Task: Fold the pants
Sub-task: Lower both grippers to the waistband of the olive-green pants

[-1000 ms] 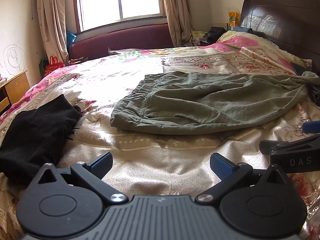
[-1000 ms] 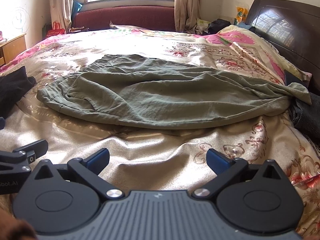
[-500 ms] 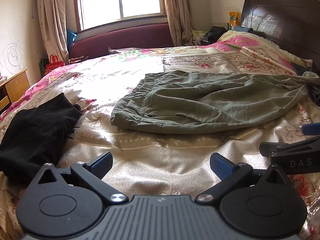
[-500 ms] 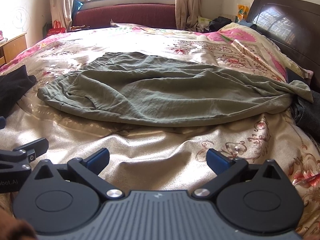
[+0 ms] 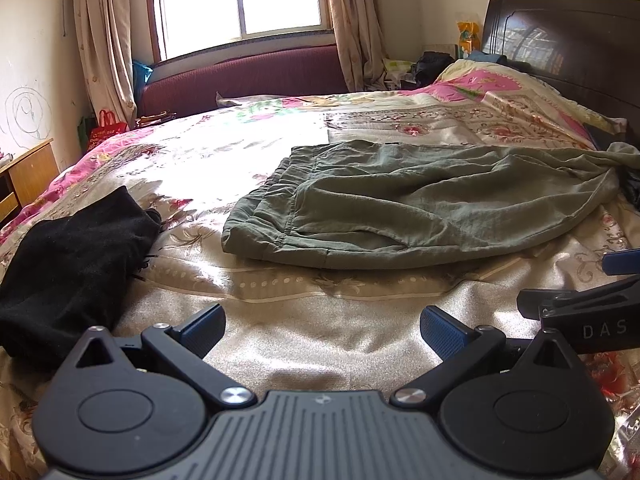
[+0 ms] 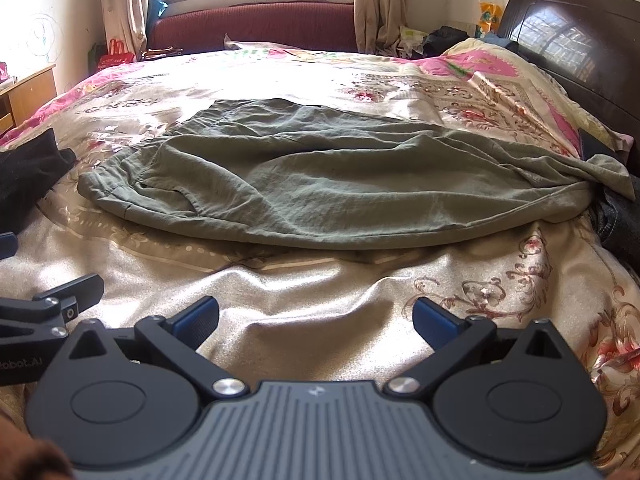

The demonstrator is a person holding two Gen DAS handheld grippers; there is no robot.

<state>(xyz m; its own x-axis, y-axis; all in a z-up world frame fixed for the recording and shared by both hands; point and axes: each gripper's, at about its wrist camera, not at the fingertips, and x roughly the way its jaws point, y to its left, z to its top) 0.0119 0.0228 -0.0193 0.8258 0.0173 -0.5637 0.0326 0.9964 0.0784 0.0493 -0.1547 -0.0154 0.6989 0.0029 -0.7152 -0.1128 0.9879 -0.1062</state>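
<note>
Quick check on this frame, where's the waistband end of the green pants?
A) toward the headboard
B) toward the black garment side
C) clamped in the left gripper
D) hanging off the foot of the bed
B. The green pants lie flat on the bed with the gathered waistband nearest the black garment, legs running toward the headboard; the left gripper and right gripper are both open and hold nothing.

Bed under a shiny floral cover. Green pants spread flat mid-bed, waistband to the left. Black cloth left, dark garment right.
</note>
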